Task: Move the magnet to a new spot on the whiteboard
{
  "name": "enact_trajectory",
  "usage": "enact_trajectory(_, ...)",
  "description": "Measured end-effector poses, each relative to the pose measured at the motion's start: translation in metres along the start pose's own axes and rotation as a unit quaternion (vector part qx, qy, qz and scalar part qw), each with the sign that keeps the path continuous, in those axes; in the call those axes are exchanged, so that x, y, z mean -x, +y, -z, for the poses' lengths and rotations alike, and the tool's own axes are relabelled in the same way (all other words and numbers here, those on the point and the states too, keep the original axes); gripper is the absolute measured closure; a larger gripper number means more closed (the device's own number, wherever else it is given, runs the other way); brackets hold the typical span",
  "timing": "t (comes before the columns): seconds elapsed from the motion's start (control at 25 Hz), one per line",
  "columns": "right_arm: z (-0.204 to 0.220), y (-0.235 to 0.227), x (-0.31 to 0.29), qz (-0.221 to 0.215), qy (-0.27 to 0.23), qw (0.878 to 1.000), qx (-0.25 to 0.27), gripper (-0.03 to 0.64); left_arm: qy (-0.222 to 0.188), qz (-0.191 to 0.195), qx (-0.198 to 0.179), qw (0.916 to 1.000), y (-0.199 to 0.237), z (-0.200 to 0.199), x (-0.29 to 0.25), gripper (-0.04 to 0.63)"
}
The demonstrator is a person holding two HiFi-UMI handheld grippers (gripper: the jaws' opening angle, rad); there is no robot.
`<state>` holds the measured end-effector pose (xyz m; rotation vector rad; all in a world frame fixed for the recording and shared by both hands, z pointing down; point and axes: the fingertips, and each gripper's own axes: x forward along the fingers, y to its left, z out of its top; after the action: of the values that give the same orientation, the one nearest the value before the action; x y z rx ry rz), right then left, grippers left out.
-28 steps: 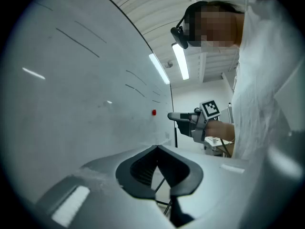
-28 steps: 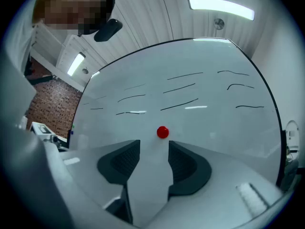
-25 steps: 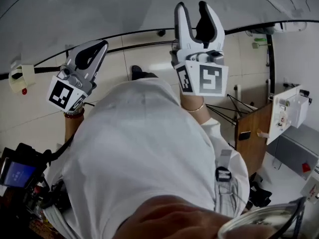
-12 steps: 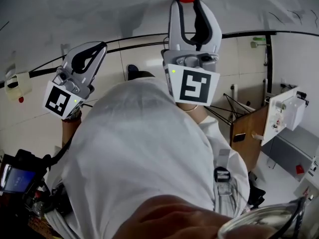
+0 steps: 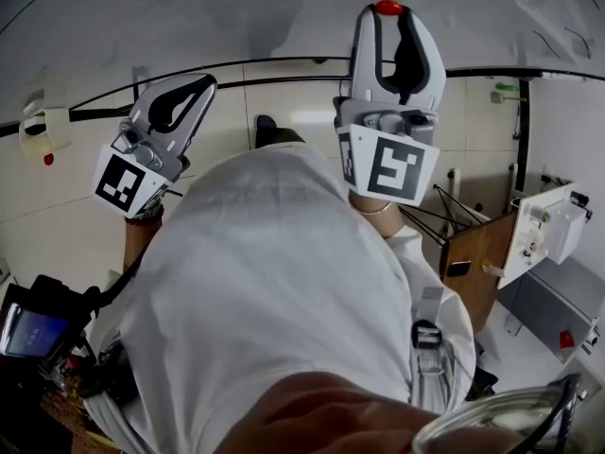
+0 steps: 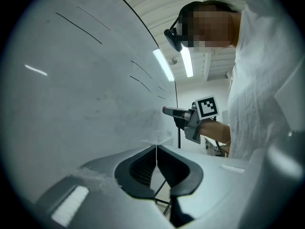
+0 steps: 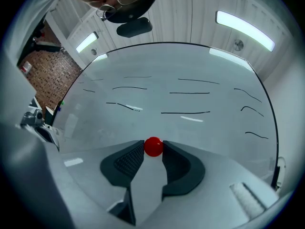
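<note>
Nearest, the left gripper (image 5: 198, 82) is being held back from the whiteboard (image 5: 236, 17), about level with its lower edge. Its jaws are being kept pressed together, with nothing between them. Farther out, the right gripper (image 5: 389, 14) is being held up at the whiteboard, and the red magnet (image 7: 153, 146) is being pinched between its two jaw tips. A second ago these jaws were being held wide open below the magnet. Now they are being closed on it, so the grasp is being judged as done and the move to a new spot as starting. The magnet is being held a little above the whiteboard's lower edge, under the drawn lines (image 7: 186, 112). Whether it is touching the surface cannot be told.
</note>
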<state>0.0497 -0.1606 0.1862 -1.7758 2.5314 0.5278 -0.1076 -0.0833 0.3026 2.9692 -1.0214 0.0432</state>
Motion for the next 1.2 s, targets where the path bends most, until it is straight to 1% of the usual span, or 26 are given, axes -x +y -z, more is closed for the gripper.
enact_trajectory(0.12,-0.001,-0.008,0.004,0.002,0.013,1.0,-0.011,0.492,0.005,-0.001,0.001,1.0,0.002,-0.01,-0.002,0.589)
enact_trajectory(0.24,0.008,-0.025,0.011,0.005,0.024,0.999,-0.022,0.492,0.007,0.006,0.006,0.9999,-0.003,-0.007,-0.011,0.589)
enact_trajectory(0.4,0.016,-0.076,0.016,0.029,0.032,0.998,-0.041,0.492,0.022,0.014,0.009,0.9996,-0.001,-0.013,-0.039,0.589)
enact_trajectory(0.48,0.017,-0.093,0.027,0.04,0.042,0.997,-0.049,0.492,0.033,0.02,0.01,0.9992,-0.002,-0.018,-0.047,0.589)
enact_trajectory(0.56,0.014,-0.093,0.044,0.044,0.054,0.996,-0.048,0.492,0.039,0.027,0.004,0.9989,-0.005,-0.02,-0.044,0.595)
enact_trajectory(0.64,0.009,-0.082,0.063,0.049,0.065,0.996,-0.043,0.492,0.046,0.037,-0.009,0.9982,-0.013,-0.014,-0.038,0.595)
enact_trajectory(0.68,0.006,-0.075,0.073,0.051,0.071,0.995,-0.041,0.492,0.045,0.042,-0.008,0.9981,-0.019,-0.01,-0.034,0.595)
enact_trajectory(0.8,0.003,-0.06,0.101,0.054,0.096,0.993,-0.037,0.492,0.038,0.053,0.028,0.9975,-0.037,0.004,-0.022,0.595)
enact_trajectory(0.92,0.004,-0.065,0.116,0.066,0.111,0.991,-0.03,0.492,0.042,0.057,0.041,0.9967,-0.041,0.013,-0.019,0.595)
enact_trajectory(1.04,-0.001,-0.092,0.113,0.091,0.102,0.99,-0.017,0.492,0.032,0.05,0.045,0.9972,-0.033,0.007,-0.018,0.595)
enact_trajectory(1.12,-0.009,-0.106,0.103,0.102,0.08,0.991,-0.018,0.492,0.025,0.03,0.039,0.9985,-0.018,-0.001,-0.016,0.595)
enact_trajectory(1.2,-0.012,-0.107,0.097,0.103,0.057,0.993,-0.03,0.492,0.029,0.004,0.022,0.9993,0.0,-0.004,-0.007,0.595)
